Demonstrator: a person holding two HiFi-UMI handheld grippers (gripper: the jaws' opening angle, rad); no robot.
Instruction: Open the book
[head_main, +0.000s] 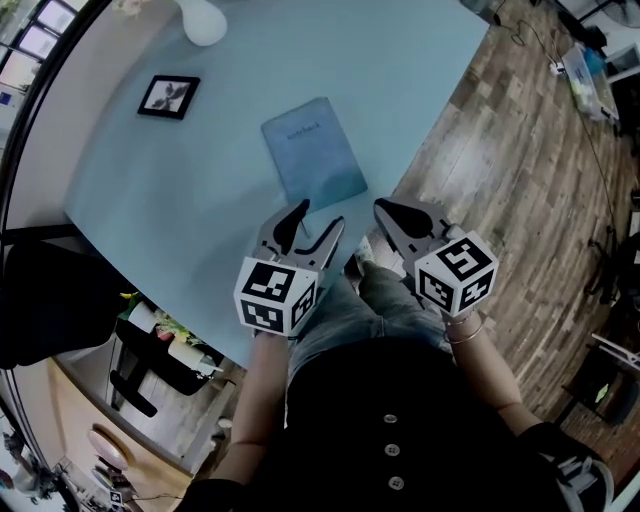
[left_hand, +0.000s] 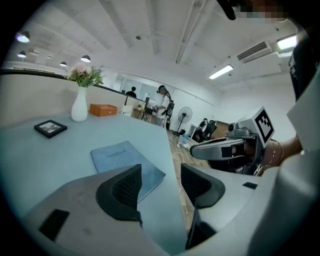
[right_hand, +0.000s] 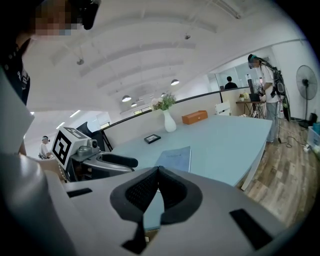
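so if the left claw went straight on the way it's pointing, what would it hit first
Most likely the blue notebook, closed on the table: the open left claw points at its near end. Depth is unclear, so it could meet the table just short of it first.

This looks like an open-plan office. A long pale-blue surface (head_main: 400, 90) stands on a wood-plank floor (head_main: 520, 180) under a white ceiling with strip lights (left_hand: 226, 71) and an air-conditioning vent (left_hand: 255, 50). At the back, people (left_hand: 162, 102) stand by desks near a pedestal fan (left_hand: 184, 114), and another person sits in an office chair (left_hand: 205, 127). On the surface lie a blue notebook (head_main: 313, 152), a vase of flowers (left_hand: 79, 107), a small framed picture (left_hand: 50, 128) and an orange box (left_hand: 103, 109).
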